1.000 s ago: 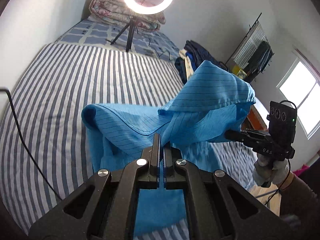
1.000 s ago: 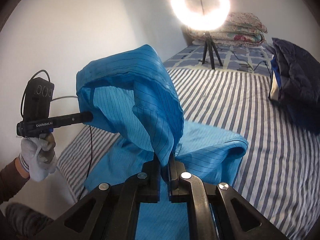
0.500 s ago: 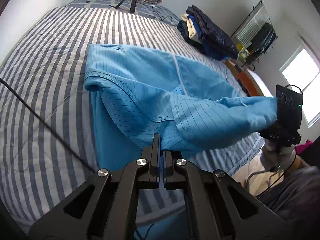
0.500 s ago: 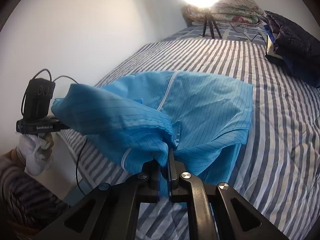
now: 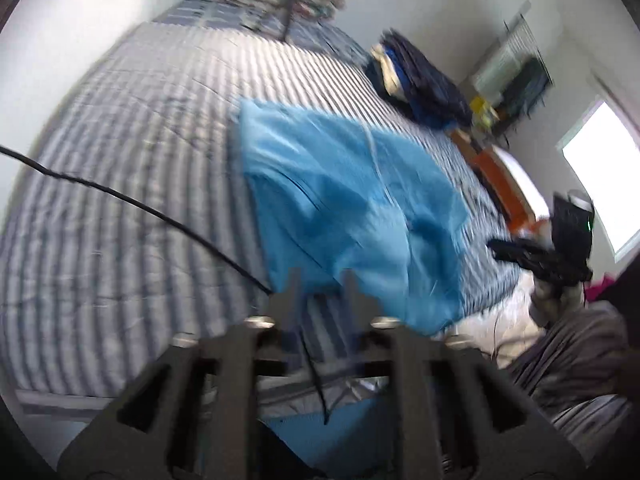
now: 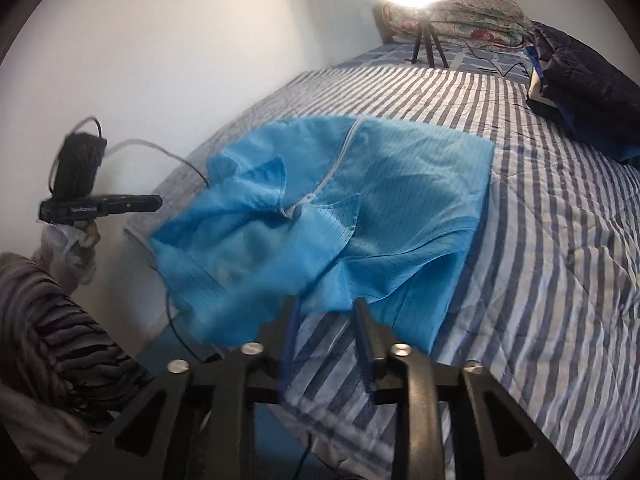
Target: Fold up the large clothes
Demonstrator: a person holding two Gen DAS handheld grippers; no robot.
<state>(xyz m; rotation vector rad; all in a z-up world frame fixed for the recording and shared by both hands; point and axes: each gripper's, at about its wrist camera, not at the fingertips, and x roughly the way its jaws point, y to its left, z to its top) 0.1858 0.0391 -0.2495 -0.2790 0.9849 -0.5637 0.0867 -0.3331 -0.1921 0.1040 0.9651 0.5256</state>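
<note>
A large blue pinstriped garment with a white zipper lies crumpled on the striped bed, its near part hanging over the bed's front edge. It also shows in the right wrist view. My left gripper is open and empty, just short of the garment's near edge. My right gripper is open and empty too, at the garment's near hem. Each gripper shows in the other's view, the right one and the left one, held off the bed's front.
A dark blue pile of clothes lies at the bed's right side. A ring light on a tripod and folded quilts stand at the head. A black cable crosses the bed. A window is at the right.
Both grippers have opened and let go of the blue garment. It has dropped onto the bed in a loose heap, and both grippers have drawn back from it.
</note>
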